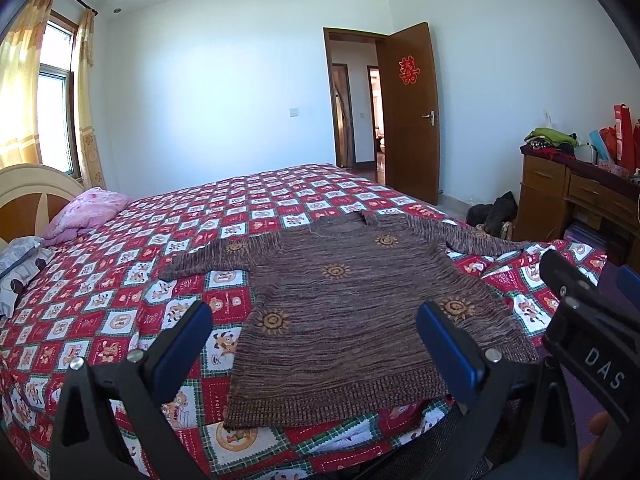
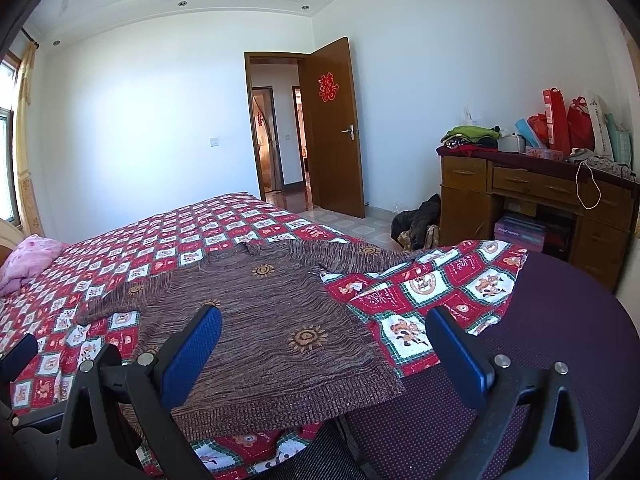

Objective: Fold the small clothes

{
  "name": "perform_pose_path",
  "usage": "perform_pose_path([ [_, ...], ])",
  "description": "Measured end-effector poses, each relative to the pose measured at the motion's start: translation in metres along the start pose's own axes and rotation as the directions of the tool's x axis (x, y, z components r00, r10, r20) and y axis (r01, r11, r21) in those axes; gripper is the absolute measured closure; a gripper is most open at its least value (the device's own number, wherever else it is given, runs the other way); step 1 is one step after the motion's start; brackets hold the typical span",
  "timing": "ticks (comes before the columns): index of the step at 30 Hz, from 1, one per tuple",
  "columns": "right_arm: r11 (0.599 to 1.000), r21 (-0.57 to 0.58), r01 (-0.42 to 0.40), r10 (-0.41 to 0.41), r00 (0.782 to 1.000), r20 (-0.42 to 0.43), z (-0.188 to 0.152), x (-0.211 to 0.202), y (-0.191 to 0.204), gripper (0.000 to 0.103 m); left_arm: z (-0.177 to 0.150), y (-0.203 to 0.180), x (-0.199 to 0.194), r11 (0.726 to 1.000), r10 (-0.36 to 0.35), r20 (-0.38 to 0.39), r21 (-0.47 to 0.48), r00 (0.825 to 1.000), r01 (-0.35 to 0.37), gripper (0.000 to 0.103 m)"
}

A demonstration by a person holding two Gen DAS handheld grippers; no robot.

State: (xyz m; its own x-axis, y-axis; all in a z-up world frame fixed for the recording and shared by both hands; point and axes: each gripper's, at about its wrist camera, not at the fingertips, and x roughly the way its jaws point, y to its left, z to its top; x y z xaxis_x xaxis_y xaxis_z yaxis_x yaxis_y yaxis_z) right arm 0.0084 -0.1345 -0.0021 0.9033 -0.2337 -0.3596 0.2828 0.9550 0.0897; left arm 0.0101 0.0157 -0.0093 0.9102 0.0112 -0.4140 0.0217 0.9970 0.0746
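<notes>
A small brown knit sweater (image 1: 352, 312) with orange sun motifs lies flat on the bed, sleeves spread to both sides, hem toward me. In the right wrist view the same sweater (image 2: 264, 332) fills the lower middle. My left gripper (image 1: 316, 344) hovers open above the hem, blue pads wide apart, nothing between them. My right gripper (image 2: 324, 348) is open too, over the sweater's right lower corner. The right gripper's black body (image 1: 588, 320) shows at the right edge of the left wrist view.
The bed carries a red, white and green checked cover (image 1: 120, 280) with pink pillows (image 1: 88, 212) at the headboard. A wooden desk (image 2: 532, 204) piled with clothes and bags stands right. A dark purple mat (image 2: 560, 340) lies beside the cover. The door (image 2: 336, 128) is ajar.
</notes>
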Motion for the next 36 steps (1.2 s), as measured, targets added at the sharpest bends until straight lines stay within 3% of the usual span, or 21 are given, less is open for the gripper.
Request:
perform_pose_path([
  [36, 1.000, 0.003, -0.010, 0.010, 1.000, -0.016, -0.0030, 0.0036, 0.0011, 0.001, -0.0047, -0.0007, 0.0054, 1.000, 0.008, -0.025, 0.001, 1.000, -0.008, 0.000],
])
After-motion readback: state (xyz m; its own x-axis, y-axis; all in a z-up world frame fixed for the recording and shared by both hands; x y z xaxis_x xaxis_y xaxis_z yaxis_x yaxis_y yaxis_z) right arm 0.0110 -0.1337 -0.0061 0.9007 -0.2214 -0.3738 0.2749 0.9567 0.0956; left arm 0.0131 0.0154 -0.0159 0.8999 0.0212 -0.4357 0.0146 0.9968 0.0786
